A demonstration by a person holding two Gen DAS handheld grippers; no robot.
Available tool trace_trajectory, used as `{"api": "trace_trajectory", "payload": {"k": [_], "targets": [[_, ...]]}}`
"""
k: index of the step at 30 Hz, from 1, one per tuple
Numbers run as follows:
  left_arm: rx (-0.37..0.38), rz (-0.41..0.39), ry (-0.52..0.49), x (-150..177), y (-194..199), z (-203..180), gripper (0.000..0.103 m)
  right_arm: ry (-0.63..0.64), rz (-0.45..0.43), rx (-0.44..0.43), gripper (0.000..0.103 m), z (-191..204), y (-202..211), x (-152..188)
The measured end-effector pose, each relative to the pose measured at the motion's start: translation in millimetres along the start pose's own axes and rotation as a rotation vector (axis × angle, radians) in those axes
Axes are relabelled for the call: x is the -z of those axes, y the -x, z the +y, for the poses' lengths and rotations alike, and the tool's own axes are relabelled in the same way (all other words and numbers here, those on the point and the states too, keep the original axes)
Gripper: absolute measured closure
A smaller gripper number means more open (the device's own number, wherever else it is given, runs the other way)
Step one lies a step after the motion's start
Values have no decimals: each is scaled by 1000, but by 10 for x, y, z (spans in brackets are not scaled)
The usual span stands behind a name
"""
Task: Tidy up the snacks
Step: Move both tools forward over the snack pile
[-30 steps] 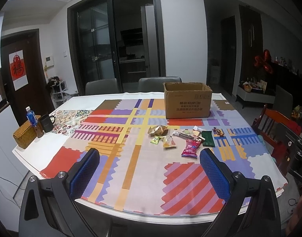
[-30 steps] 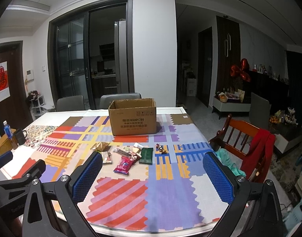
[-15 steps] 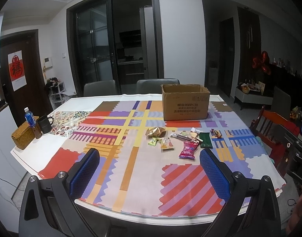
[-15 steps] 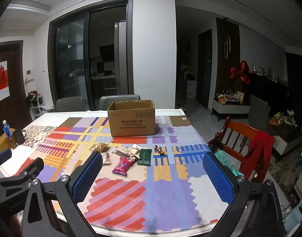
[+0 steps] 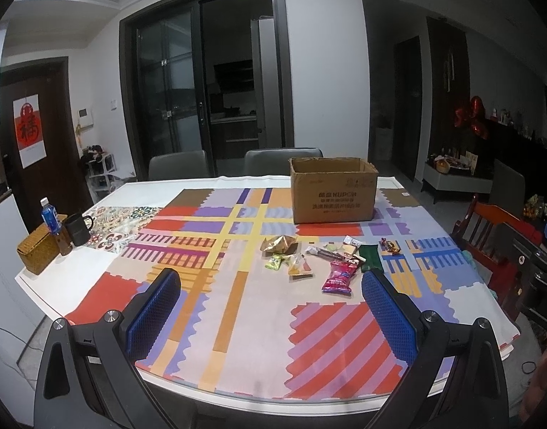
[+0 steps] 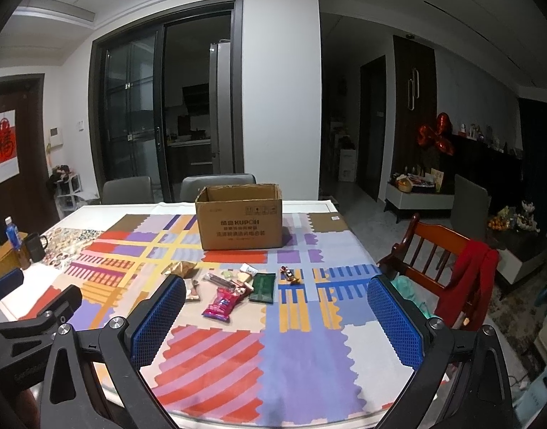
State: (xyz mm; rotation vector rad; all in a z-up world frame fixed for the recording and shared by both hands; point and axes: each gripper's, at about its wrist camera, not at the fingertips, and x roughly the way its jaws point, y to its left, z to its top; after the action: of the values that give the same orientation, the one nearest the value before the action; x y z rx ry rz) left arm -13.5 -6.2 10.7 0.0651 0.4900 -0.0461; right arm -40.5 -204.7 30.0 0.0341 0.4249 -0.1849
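Observation:
Several snack packets lie loose mid-table: a pink packet (image 5: 339, 276) (image 6: 223, 303), a dark green packet (image 5: 370, 256) (image 6: 263, 287), a gold foil packet (image 5: 279, 244) (image 6: 180, 268), small green and orange sweets (image 5: 290, 264) and a red wrapped candy (image 6: 289, 274). An open brown cardboard box (image 5: 332, 189) (image 6: 240, 216) stands behind them. My left gripper (image 5: 270, 307) is open above the near table edge, nothing between its blue pads. My right gripper (image 6: 276, 314) is open too, held short of the snacks.
A patterned cloth covers the table (image 5: 234, 304). At the left edge sit a wicker basket (image 5: 39, 252), a bottle (image 5: 53, 225) and a black mug (image 5: 77, 229). Grey chairs (image 5: 282, 161) stand behind, and a wooden chair with a red garment (image 6: 463, 271) at the right.
Both views have drifted slightly back and up, so the box and snacks sit a little higher in frame. Nothing on the table has moved; both grippers stay open.

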Motion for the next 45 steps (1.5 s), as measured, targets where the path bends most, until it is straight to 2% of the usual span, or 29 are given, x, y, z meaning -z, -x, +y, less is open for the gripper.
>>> {"api": "trace_trajectory", "payload": {"k": [8, 21, 31, 45], "targets": [[-13, 52, -9, 4, -267, -25, 0, -4, 18, -5, 0, 11, -205, 4], [-20, 114, -39, -183, -881, -145, 0, 13, 106, -16, 0, 28, -901, -5], [-10, 183, -40, -364, -1528, -244, 0, 32, 172, -4, 0, 35, -1534, -145], [-14, 256, -32, -450, -2242, -309, 1, 63, 244, 8, 0, 70, -2316, -238]]}}
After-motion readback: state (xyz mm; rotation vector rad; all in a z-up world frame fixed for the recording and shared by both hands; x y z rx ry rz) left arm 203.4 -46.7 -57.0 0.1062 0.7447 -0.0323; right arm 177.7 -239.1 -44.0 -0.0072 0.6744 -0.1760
